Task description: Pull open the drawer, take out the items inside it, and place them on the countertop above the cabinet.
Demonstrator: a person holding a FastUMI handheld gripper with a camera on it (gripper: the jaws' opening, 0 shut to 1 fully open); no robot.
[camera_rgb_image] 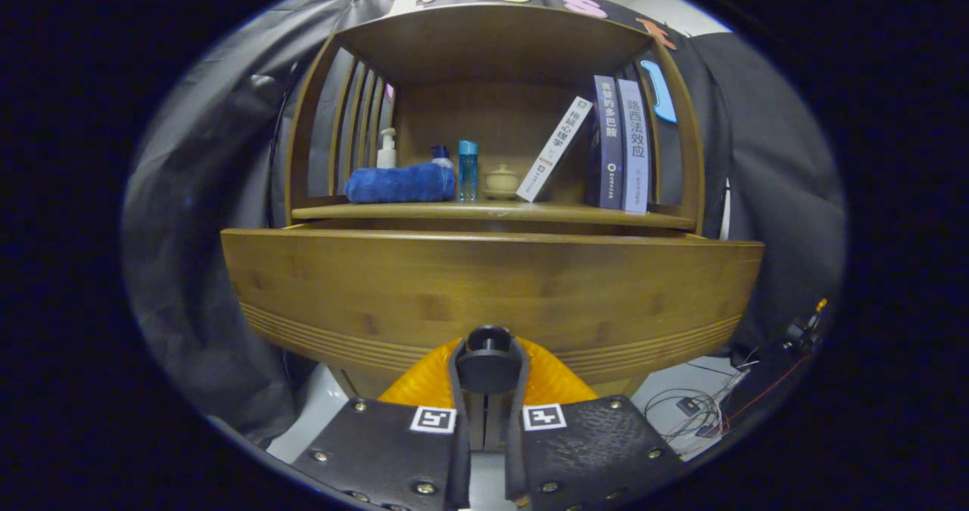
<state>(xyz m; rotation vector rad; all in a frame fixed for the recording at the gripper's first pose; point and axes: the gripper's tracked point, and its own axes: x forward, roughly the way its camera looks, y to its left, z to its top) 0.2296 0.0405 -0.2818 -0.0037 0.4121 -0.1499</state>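
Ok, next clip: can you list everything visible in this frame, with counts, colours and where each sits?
drawer front: one, brown wood, below the shelf
knob: one, dark, on the drawer front
towel: one, blue, rolled, left on the shelf
pump bottle: one, white, behind the towel
capped bottle: one, blue, right of the towel
pot: one, beige, lidded, mid shelf
books: three, one white leaning, two upright, right on the shelf
cables: several, floor right of the cabinet
gripper: one, jaws closed on the knob
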